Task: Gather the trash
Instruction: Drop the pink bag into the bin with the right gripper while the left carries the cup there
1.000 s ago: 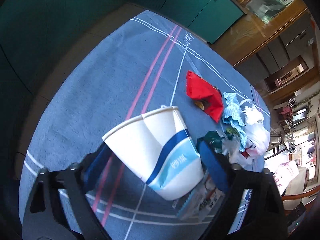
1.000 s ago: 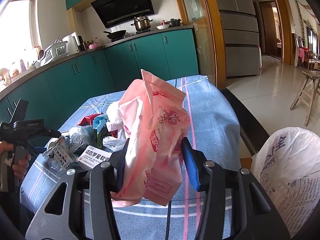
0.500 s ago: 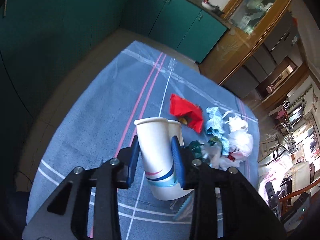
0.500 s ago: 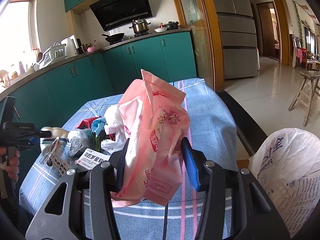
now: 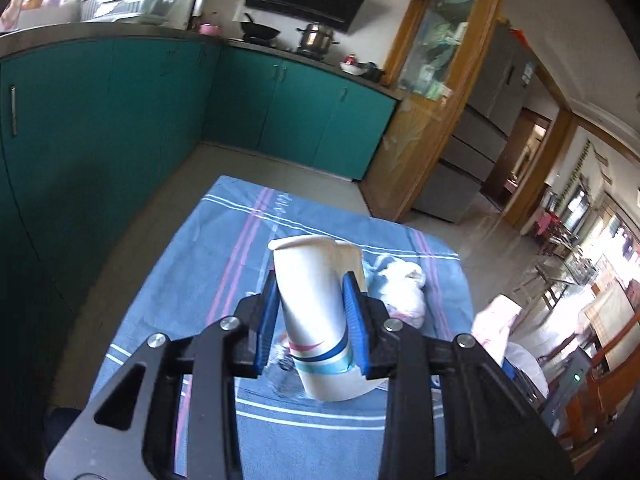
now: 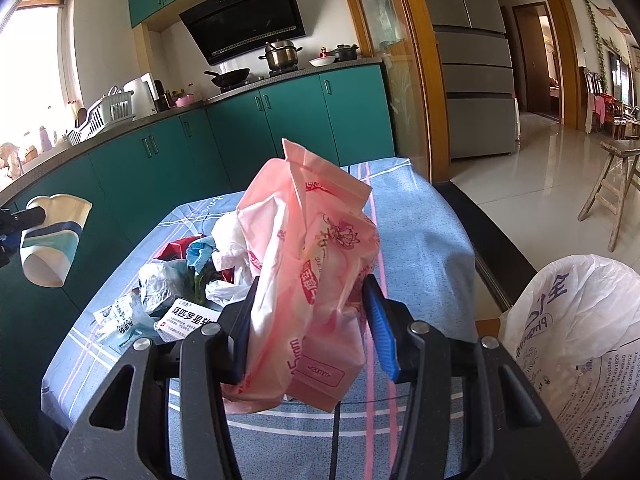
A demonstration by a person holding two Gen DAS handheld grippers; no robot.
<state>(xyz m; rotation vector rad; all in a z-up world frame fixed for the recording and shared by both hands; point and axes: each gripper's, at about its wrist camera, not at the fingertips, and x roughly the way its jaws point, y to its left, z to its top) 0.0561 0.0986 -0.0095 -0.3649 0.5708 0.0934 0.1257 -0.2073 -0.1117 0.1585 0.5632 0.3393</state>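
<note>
Closest to the left wrist camera, the left gripper [image 5: 310, 316] is clamped on a crushed paper cup [image 5: 316, 312]: its blue pads [image 5: 269, 320] press the cup's sides flat, and the rim has folded into a crease. A second ago the jaws stood wide around the cup as it lay tipped on the blue cloth; they have since closed on it, and the cup now hangs clear above the desk [image 5: 200, 280], seen also at the left edge of the right wrist view. I judge that one piece of trash is picked and ready to go into a bag.

The right gripper [image 6: 310, 316] has not shifted: its jaws, moderately apart, grip the pink plastic bag [image 6: 312, 264], which stands upright between them just as before (likely the collecting bag, though its mouth looks pinched rather than held open).

Just beyond, the rest of the trash is heaped on the cloth: printed wrappers [image 6: 188, 316], a crumpled white plastic bag [image 6: 230, 240], a blue scrap [image 6: 202, 252] and a red wrapper [image 6: 176, 248]. To the right, off the desk, sits a large white sack [image 6: 576, 320].

Farther off run the teal cabinets [image 6: 280, 120].
</note>
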